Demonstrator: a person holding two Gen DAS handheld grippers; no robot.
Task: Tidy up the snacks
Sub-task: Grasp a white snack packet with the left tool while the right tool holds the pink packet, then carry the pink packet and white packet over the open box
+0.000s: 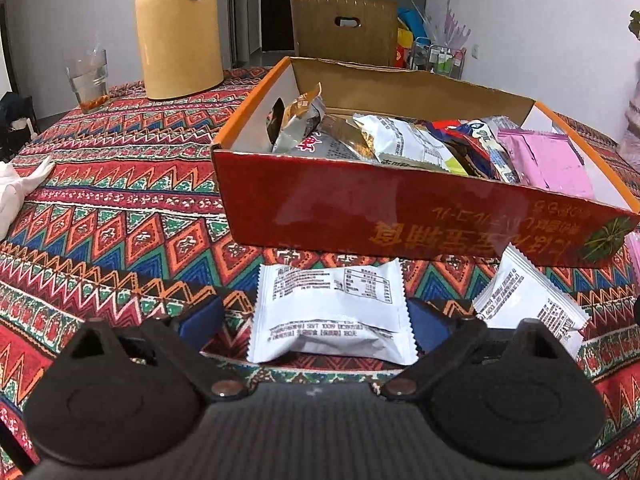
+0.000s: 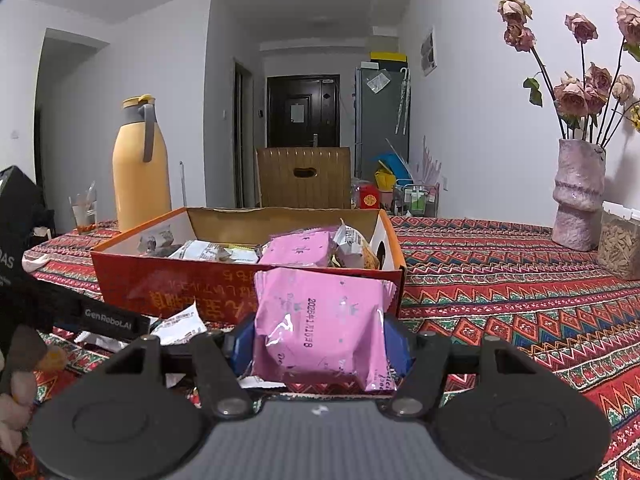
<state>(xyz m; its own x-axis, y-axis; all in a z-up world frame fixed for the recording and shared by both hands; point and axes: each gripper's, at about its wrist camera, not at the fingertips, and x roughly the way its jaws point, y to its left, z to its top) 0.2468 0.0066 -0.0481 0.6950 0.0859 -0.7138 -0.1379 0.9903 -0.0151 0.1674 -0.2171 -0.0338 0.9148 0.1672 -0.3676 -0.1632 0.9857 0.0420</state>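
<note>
Snacks fill the red box (image 1: 400,216), which sits at centre right of the left wrist frame on a patterned cloth (image 1: 120,200). Among them are a pink pack (image 1: 556,164) at the box's right end and silver and white wrappers to its left. Below the box, at lower centre, a white packet (image 1: 332,312) lies flat on the cloth between the blue pads of the left gripper (image 1: 316,320). Its jaws stand wide; the right pad is close against the packet's edge, the left pad clear of it. A second white packet (image 1: 528,300) lies just right, under the box's front corner.

In the right wrist frame, the right gripper (image 2: 320,344) clamps a pink packet (image 2: 320,328) at centre, upright in front of the box's near wall. A yellow jug (image 2: 140,172) and a glass (image 2: 84,210) stand at left, a vase (image 2: 576,196) of dried roses at right.
</note>
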